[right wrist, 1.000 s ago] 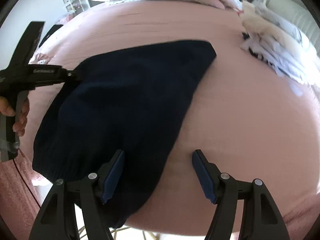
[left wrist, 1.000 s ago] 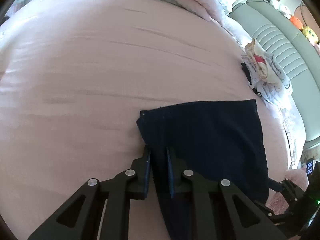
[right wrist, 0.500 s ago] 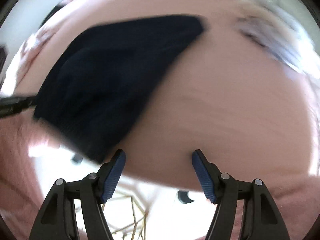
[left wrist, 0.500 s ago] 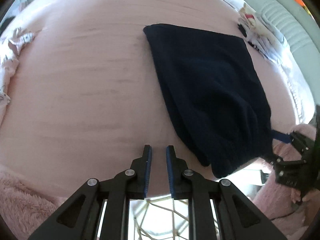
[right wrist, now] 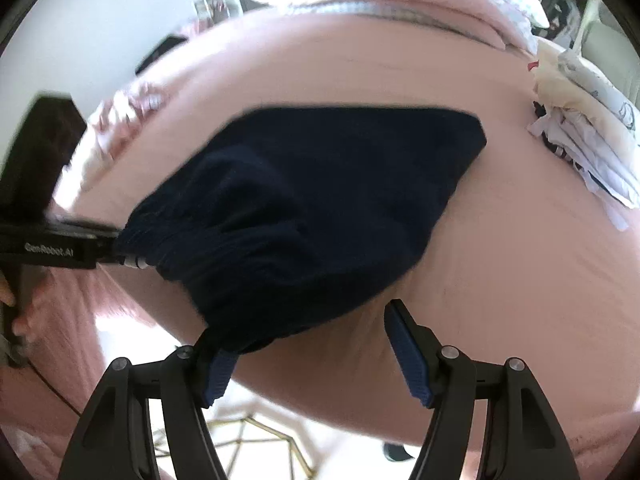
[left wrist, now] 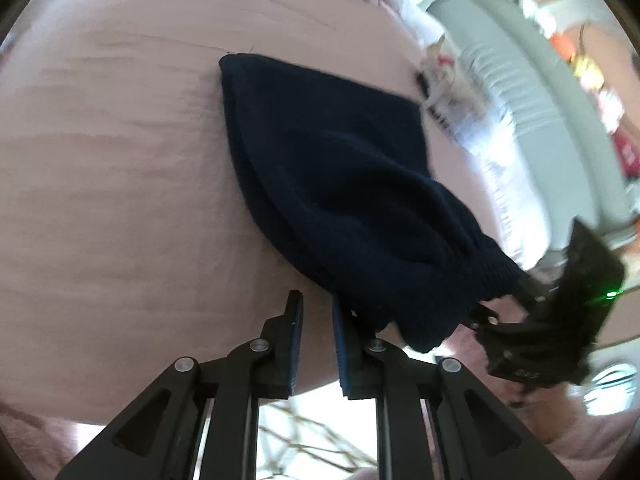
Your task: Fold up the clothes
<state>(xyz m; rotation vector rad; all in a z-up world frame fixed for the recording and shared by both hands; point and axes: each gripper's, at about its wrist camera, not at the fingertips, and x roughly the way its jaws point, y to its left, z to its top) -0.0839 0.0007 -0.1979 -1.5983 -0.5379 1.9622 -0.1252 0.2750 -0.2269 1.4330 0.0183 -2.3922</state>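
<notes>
On the pink bed: a dark navy knitted garment lies folded, its near ribbed end hanging over the mattress edge towards you.

Bed: pink sheet, broadly smooth; a small pile of pale clothes sits at the far right, well apart from the navy piece.

Long axis: the garment runs from a far corner on the bed down to the bunched ribbed hem at the near edge, slanting towards your right in the left wrist view.

Left gripper: jaws nearly closed, only a narrow slit between them and nothing in it; the hem lies just right of its right finger (touching or overlapping, hard to say which).

Right gripper: jaws wide apart, holding nothing; the hem drapes over its left finger while the right finger stands over bare sheet.

Nearer hand: both sit at the hem, one at each side of it.

Judgement: your next grasp probably turns on that near hem, so the left jaws would need to open before they can take cloth.
</notes>
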